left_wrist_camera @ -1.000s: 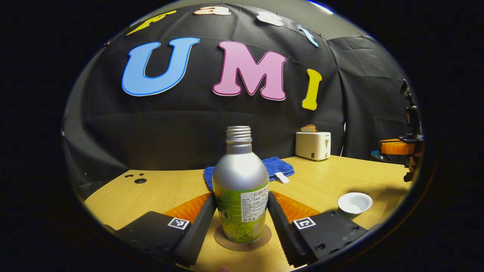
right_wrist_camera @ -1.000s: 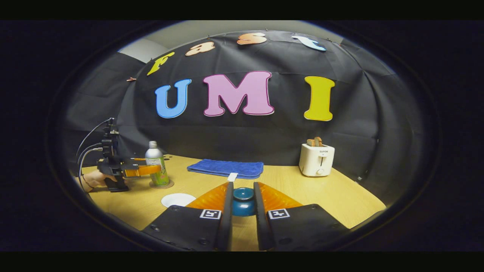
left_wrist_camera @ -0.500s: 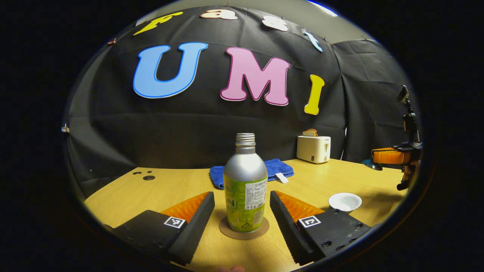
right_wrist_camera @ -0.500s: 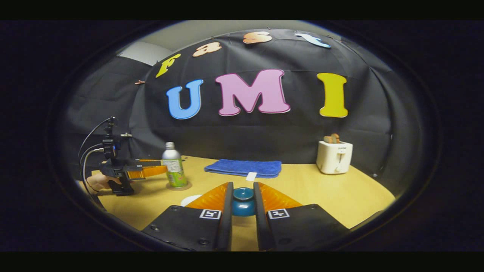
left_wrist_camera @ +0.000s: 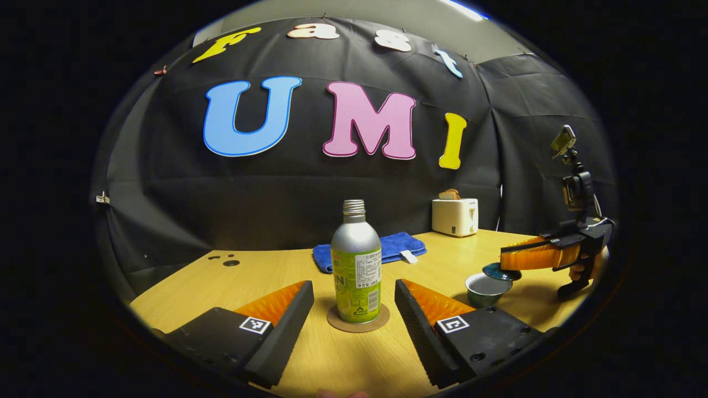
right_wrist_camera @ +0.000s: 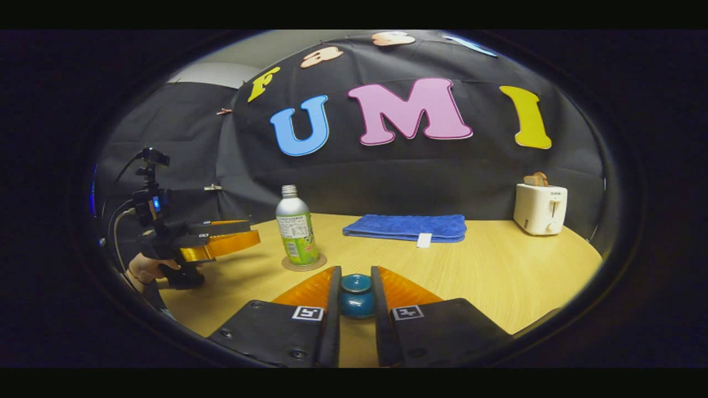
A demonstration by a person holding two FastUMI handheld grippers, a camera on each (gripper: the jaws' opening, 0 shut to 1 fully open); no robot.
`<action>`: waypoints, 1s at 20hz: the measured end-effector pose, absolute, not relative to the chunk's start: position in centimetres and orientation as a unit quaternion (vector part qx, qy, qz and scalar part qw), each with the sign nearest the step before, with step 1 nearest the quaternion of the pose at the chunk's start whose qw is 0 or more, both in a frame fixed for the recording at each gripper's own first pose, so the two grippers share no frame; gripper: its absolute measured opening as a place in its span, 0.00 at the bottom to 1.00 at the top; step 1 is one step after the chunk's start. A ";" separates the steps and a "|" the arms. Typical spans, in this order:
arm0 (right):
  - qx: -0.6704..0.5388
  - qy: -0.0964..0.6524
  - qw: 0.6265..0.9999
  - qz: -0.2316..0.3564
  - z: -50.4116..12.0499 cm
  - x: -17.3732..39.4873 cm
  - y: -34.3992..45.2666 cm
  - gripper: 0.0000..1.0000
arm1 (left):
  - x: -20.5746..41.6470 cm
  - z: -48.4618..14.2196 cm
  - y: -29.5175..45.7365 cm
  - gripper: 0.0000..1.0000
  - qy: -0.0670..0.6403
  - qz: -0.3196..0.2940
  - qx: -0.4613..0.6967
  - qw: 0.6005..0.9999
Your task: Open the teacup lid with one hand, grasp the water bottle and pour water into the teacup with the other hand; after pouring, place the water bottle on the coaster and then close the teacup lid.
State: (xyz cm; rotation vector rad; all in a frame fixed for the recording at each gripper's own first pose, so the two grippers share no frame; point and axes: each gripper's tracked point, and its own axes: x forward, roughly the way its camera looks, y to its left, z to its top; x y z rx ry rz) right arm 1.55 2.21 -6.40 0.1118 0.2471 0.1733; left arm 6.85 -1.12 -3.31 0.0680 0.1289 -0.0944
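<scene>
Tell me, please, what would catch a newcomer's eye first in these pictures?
First the silver and green water bottle, standing uncapped on its round coaster between the open fingers of the left gripper. Next, to the right, the right gripper holds the blue teacup lid above the open teacup. Behind lie a folded blue towel and a white toaster.

Bare counter [right_wrist_camera: 498, 276] lies open between the water bottle [right_wrist_camera: 296, 232] and the toaster [right_wrist_camera: 540, 209] — only the folded blue towel [right_wrist_camera: 406, 227] sits at the back, near the wall.
</scene>
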 end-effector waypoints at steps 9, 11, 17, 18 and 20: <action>0.027 0.147 0.986 0.078 -8.4 2.7 2.8 0.35 | 6.9 -3.8 -0.3 0.94 0.063 -0.048 0.030 0.996; 0.025 0.147 0.986 0.078 -8.5 2.8 2.9 0.25 | 6.8 -3.6 -0.4 0.94 0.062 -0.050 0.028 0.996; 0.016 0.150 0.986 0.072 -8.8 2.9 2.7 0.36 | 6.9 -3.7 -0.5 0.94 0.062 -0.051 0.028 0.996; 0.015 0.150 0.986 0.071 -8.8 2.8 2.6 0.31 | 6.9 -3.6 -0.6 0.94 0.061 -0.050 0.028 0.996; 0.012 0.149 0.986 0.070 -8.8 2.8 2.5 0.38 | 6.8 -3.5 -0.7 0.94 0.060 -0.051 0.027 0.997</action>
